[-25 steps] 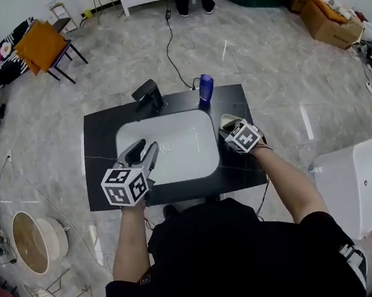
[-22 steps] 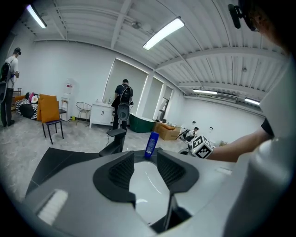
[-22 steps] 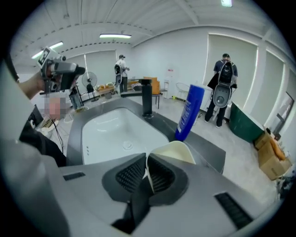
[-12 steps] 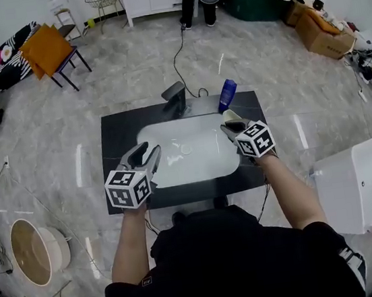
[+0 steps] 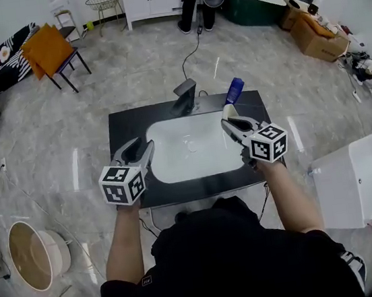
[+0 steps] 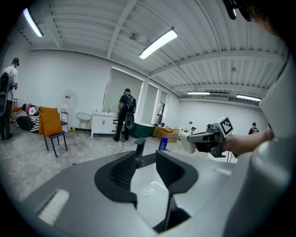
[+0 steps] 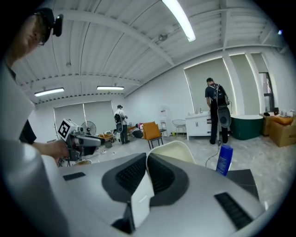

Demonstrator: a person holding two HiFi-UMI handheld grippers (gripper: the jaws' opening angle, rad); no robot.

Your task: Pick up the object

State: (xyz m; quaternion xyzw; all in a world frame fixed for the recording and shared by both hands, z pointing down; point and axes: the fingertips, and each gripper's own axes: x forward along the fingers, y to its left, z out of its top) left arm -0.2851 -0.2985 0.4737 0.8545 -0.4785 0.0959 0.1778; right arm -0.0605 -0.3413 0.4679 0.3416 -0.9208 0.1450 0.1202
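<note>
While your right gripper is pressed almost together, its pads pinch the thin lower edge of the cream object, which stands up beyond the jaws. In the head view you hold that gripper at the right rim of the sink. The object is clear of the desk and close to the blue bottle.

Your left gripper is spread wide, though its jaws are closing. Nothing sits between them. Through the gap you see only the faucet and the sink far behind. In the head view this gripper hovers over the desk just left of the sink.

A second ago your right gripper held the object over the black desk to the right of the sink, farther from the bottle. You have since carried it inward to the sink's rim with the same tight pinch. Your left gripper then hung over the left part of the sink with its jaws a little wider. It has now drawn back to the desk beside it.
</note>
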